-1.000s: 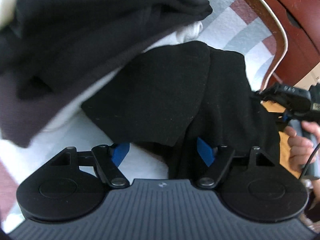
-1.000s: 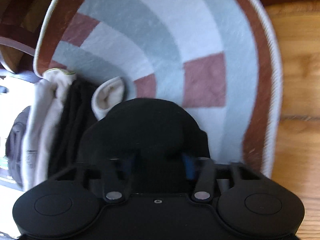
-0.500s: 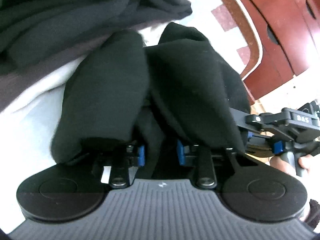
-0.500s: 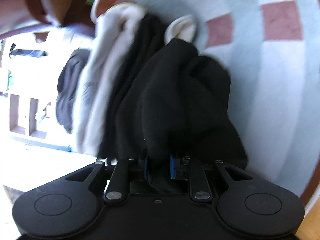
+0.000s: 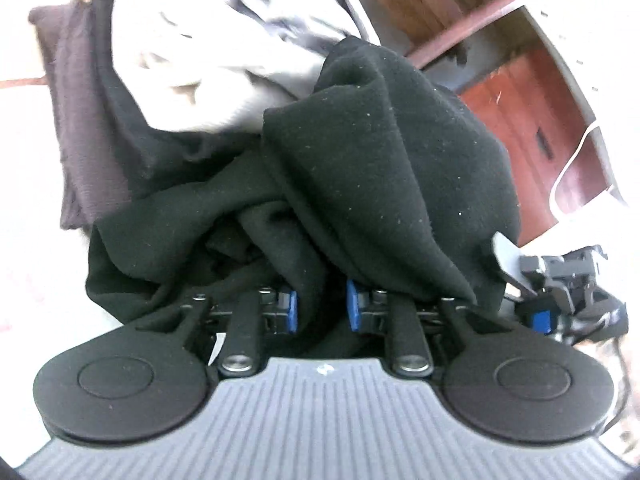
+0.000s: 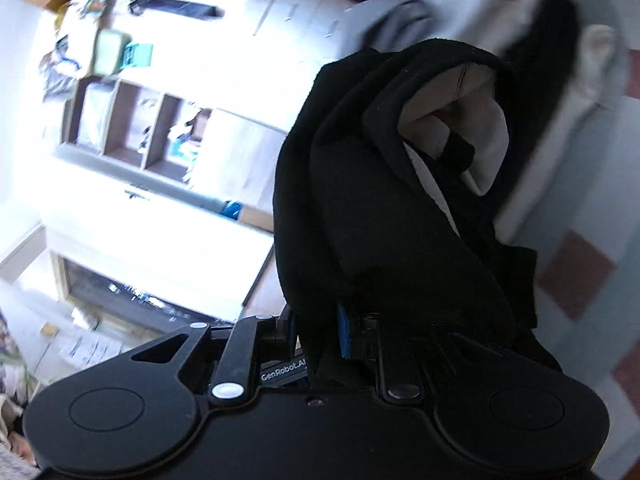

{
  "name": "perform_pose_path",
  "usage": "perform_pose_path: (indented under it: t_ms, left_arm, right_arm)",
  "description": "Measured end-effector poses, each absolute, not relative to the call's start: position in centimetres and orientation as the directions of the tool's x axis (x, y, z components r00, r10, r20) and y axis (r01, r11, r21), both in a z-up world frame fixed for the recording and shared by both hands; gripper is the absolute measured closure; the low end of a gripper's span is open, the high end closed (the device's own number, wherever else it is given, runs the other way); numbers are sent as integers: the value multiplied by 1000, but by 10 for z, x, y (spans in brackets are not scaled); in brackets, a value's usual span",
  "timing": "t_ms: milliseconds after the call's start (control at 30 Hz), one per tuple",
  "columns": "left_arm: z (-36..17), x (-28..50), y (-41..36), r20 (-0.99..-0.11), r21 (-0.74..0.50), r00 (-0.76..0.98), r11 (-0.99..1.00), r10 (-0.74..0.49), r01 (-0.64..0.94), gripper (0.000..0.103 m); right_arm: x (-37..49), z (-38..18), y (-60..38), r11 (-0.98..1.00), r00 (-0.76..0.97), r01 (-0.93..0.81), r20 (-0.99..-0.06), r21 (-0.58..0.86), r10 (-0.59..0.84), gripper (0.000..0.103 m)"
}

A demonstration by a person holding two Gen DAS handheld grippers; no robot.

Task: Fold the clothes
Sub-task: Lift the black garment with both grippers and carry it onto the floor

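Note:
A black garment (image 5: 380,168) hangs bunched between both grippers, lifted off the rug. My left gripper (image 5: 322,312) is shut on a fold of it, the blue pads pinching cloth. My right gripper (image 6: 318,330) is shut on another part of the same black garment (image 6: 360,208), which drapes over its fingers and hides them. The right gripper also shows at the right edge of the left wrist view (image 5: 560,292).
A pile of clothes lies beyond: a white piece (image 5: 208,60), a dark purple-brown piece (image 5: 76,120) and a white-and-black stack (image 6: 520,40). A patterned rug (image 6: 576,272) is below. Red-brown wooden furniture (image 5: 520,120) stands at right. Shelves (image 6: 132,128) are far left.
Both grippers closed on the black garment and lifted it up off the rug. The views tilted upward, so the room and furniture now show behind the cloth.

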State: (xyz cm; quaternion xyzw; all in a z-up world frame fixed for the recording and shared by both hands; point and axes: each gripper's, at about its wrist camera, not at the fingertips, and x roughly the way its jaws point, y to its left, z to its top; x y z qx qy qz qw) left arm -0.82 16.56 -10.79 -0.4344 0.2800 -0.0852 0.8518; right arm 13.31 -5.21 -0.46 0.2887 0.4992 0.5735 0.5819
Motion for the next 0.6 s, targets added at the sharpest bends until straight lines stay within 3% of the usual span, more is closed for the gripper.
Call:
perform_pose_path:
  t_ms: [133, 300, 500, 600]
  left_arm:
    - [-102, -42, 189, -367, -838, 851, 531, -377, -126, 83]
    - [-87, -116, 218, -344, -829, 908, 531, -238, -175, 85]
    - [-58, -190, 250, -318, -805, 947, 540, -40, -248, 86]
    - [-33, -227, 263, -319, -757, 941, 566, 117, -327, 86]
  right_arm:
    - [112, 15, -20, 83, -260, -406, -202, 910, 944, 79]
    - [76, 31, 31, -4, -376, -438, -179, 899, 909, 83]
    - [46, 56, 113, -111, -554, -414, -153, 903, 818, 83]
    - [20, 87, 162, -179, -631, -466, -183, 866, 754, 83]
